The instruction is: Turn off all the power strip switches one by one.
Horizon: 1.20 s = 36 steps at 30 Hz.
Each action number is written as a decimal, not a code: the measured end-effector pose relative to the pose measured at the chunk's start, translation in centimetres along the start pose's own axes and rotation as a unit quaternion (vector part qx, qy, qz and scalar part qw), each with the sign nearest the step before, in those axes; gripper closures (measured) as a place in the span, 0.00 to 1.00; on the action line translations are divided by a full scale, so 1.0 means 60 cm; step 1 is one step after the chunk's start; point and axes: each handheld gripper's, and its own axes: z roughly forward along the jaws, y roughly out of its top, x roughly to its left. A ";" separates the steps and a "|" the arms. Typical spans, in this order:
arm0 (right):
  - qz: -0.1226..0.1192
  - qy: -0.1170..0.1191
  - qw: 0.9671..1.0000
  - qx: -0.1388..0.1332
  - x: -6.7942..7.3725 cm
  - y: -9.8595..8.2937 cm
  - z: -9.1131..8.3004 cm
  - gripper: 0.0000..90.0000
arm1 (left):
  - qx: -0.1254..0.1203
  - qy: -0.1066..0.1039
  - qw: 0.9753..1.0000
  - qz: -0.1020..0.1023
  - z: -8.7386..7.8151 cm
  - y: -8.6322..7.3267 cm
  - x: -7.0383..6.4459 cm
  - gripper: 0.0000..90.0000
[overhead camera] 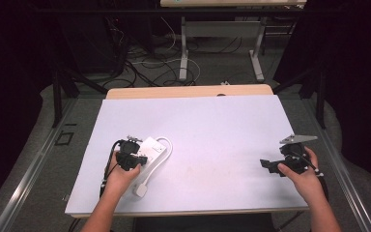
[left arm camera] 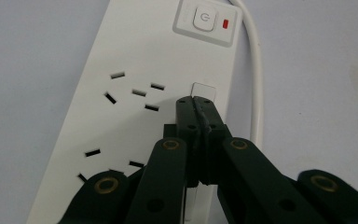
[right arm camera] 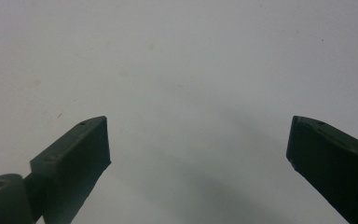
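A power strip (overhead camera: 150,151) lies on the tabletop (overhead camera: 212,130), lower left of the high view, its cord (overhead camera: 166,145) looping at its right and its plug (overhead camera: 141,189) below it, near the front edge. The left hand-held gripper (left arm camera: 196,103) sits over the strip, tips beside a socket (left arm camera: 137,93), below the switch (left arm camera: 204,19). The right hand-held gripper (overhead camera: 265,165) is at lower right, well apart.
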 end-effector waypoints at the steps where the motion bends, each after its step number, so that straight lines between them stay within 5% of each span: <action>1: 0.000 0.000 1.000 0.000 0.000 0.000 0.000 0.06 | 0.001 -0.001 1.000 0.000 -0.002 0.000 0.000 1.00; 20: 0.001 0.002 1.000 -0.001 0.001 0.001 -0.002 0.06 | -0.013 -0.001 1.000 -0.002 -0.034 -0.017 -0.001 1.00; 36: -0.002 0.002 1.000 0.001 0.002 0.001 -0.001 0.06 | -0.020 -0.005 1.000 -0.023 -0.042 -0.037 0.010 1.00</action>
